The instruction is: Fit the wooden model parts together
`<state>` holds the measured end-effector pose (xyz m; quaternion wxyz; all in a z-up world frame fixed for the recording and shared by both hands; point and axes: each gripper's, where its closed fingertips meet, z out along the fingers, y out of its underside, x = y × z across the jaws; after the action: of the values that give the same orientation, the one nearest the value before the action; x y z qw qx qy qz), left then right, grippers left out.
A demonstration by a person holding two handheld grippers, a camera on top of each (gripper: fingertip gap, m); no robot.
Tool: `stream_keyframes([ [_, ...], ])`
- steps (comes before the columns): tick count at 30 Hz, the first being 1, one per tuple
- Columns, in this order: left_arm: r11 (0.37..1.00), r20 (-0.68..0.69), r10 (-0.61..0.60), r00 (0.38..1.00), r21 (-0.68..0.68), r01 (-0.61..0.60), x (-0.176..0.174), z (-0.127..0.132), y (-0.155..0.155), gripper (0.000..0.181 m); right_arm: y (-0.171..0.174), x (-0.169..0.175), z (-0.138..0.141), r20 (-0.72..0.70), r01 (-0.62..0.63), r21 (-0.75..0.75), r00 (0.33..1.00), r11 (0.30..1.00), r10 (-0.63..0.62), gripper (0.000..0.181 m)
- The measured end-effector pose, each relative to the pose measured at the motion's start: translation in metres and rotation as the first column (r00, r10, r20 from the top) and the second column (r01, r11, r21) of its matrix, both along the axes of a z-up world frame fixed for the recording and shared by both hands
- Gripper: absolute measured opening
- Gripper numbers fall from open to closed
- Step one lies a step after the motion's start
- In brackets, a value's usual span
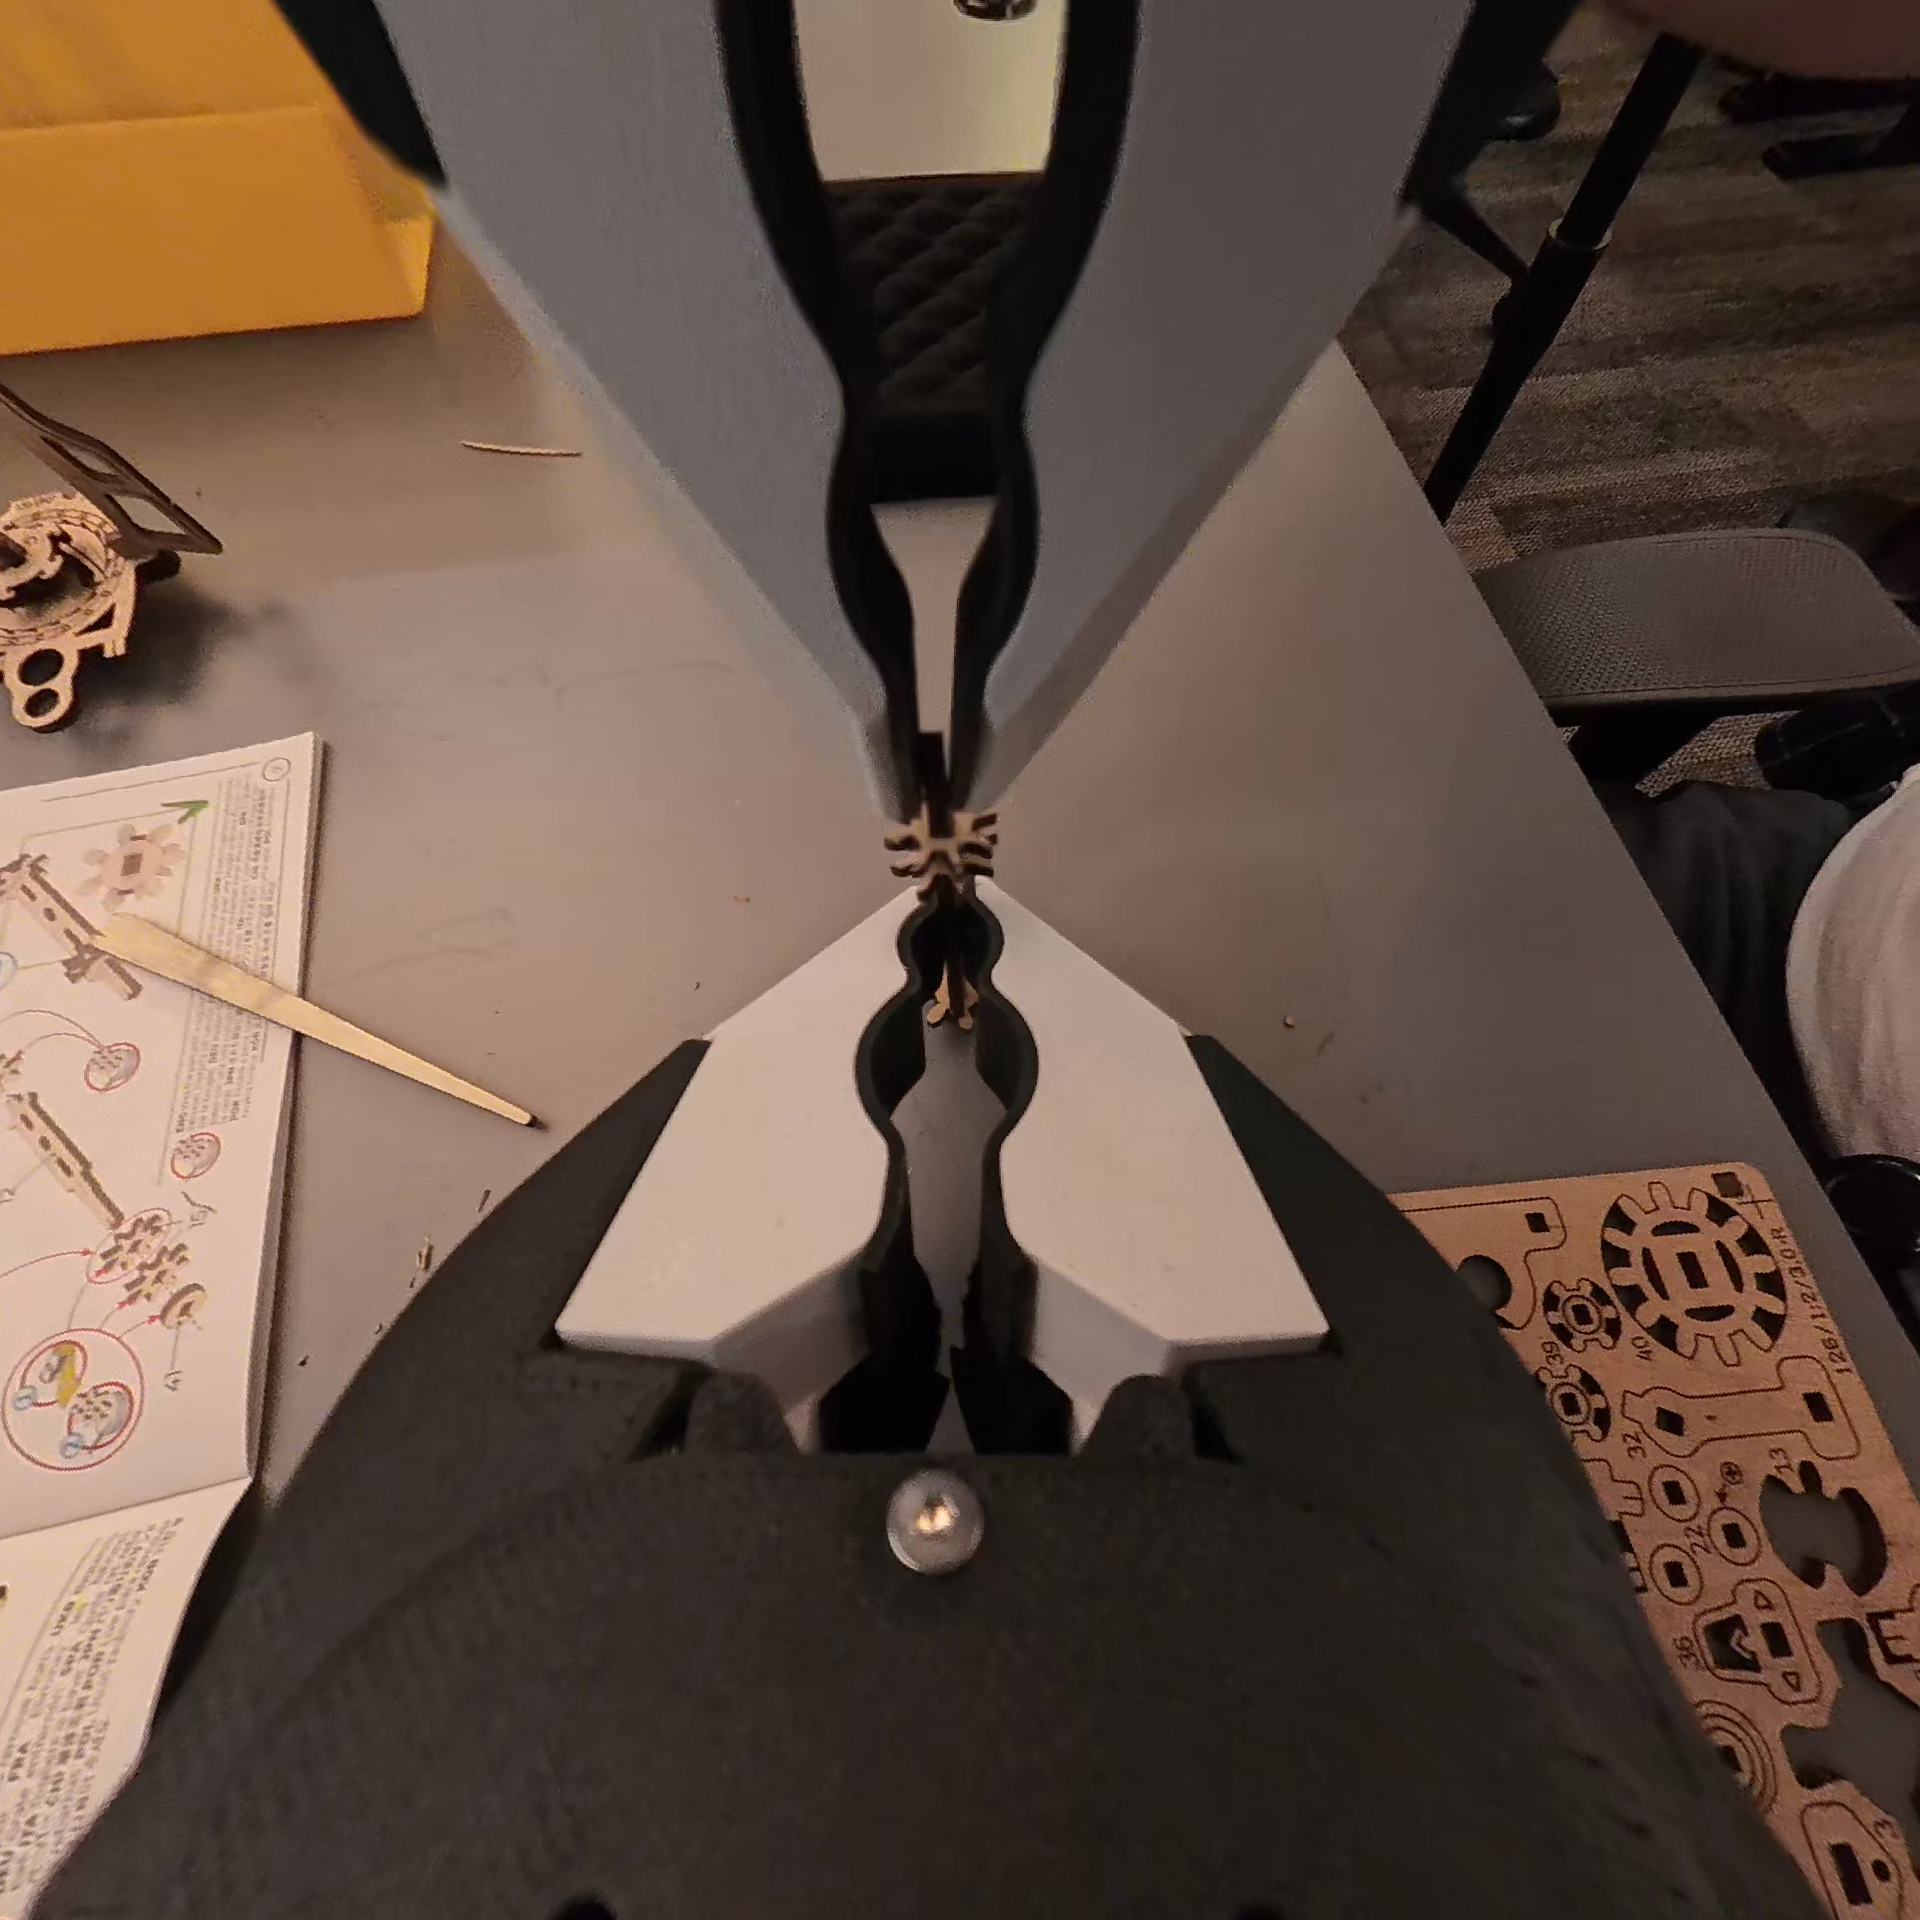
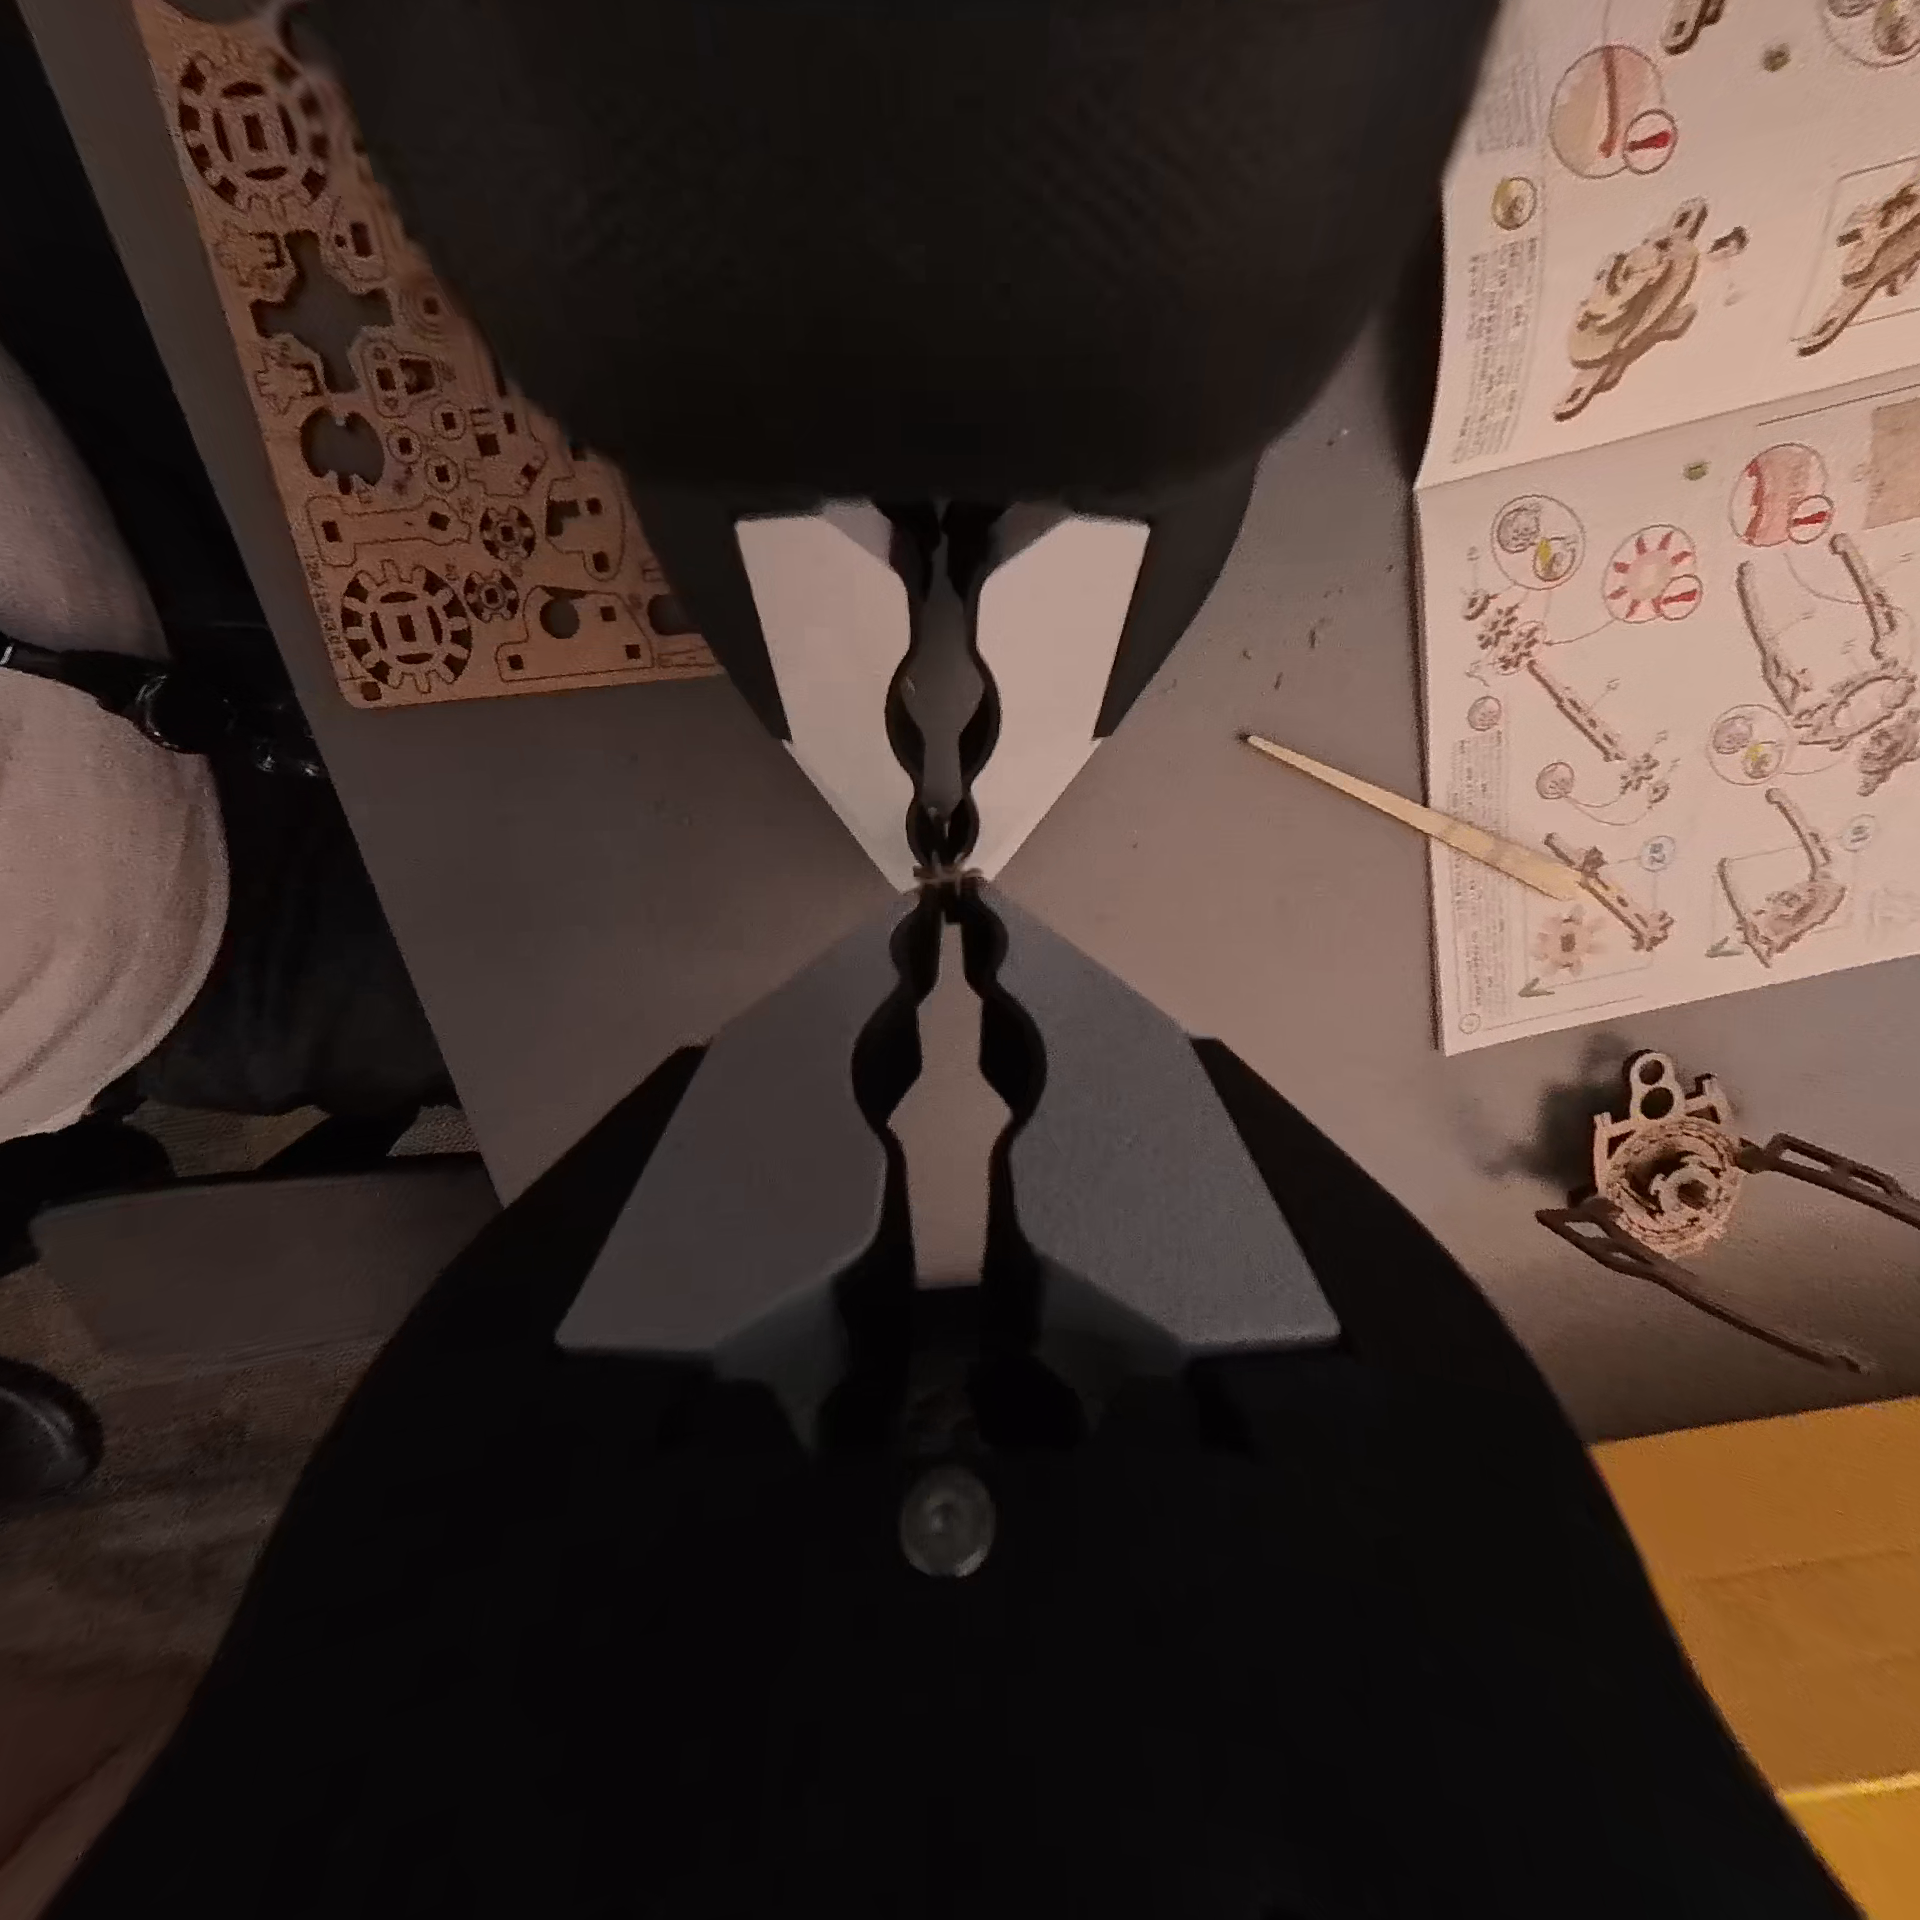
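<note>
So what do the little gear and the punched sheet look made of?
Small gear: thin pale wood, probably laser-cut plywood; its tooth edges look dark, as if scorched. Punched sheet: the same matte tan board with dark-edged cutouts. Left gripper and right gripper both pinch the gear.

Layout of the table (image 1: 582,665), left wrist view.
Instruction sheet (image 1: 135,1101) at left, a wooden stick (image 1: 312,1023) lying partly on it; part-built model (image 1: 62,597) behind; punched sheet (image 1: 1704,1475) right; apparently a box (image 1: 197,177) far left.

The left tool (image 1: 943,920) and the right tool (image 1: 937,774) meet tip to tip above the worktop, pointing straight at each other. Each has its jaws pinched nearly together on a small wooden part. Both grey finger pairs taper to the meeting point.
</note>
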<state>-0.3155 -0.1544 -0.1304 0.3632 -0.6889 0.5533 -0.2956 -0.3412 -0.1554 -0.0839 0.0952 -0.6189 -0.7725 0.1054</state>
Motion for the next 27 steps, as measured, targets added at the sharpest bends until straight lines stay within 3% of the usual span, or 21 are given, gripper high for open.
stream_keyframes([
  [22, 1.000, -0.002, 0.003, 1.000, 0.001, -0.003, 0.001, 0.000, 0.000, 0.000, 0.001, 0.002, -0.006, 0.053, 0.010, 0.000, 0.999, 1.000, -0.010, 0.003],
  [24, 1.000, 0.000, 0.001, 1.000, 0.000, -0.001, 0.001, 0.000, 0.000, 0.000, -0.001, -0.004, -0.002, 0.006, -0.012, 0.015, 1.000, 1.000, 0.012, 0.003],
  [27, 1.000, -0.002, 0.003, 1.000, -0.001, -0.003, 0.001, 0.000, 0.000, 0.000, 0.000, 0.000, -0.008, 0.067, 0.009, -0.008, 0.998, 1.000, -0.008, 0.003],
])
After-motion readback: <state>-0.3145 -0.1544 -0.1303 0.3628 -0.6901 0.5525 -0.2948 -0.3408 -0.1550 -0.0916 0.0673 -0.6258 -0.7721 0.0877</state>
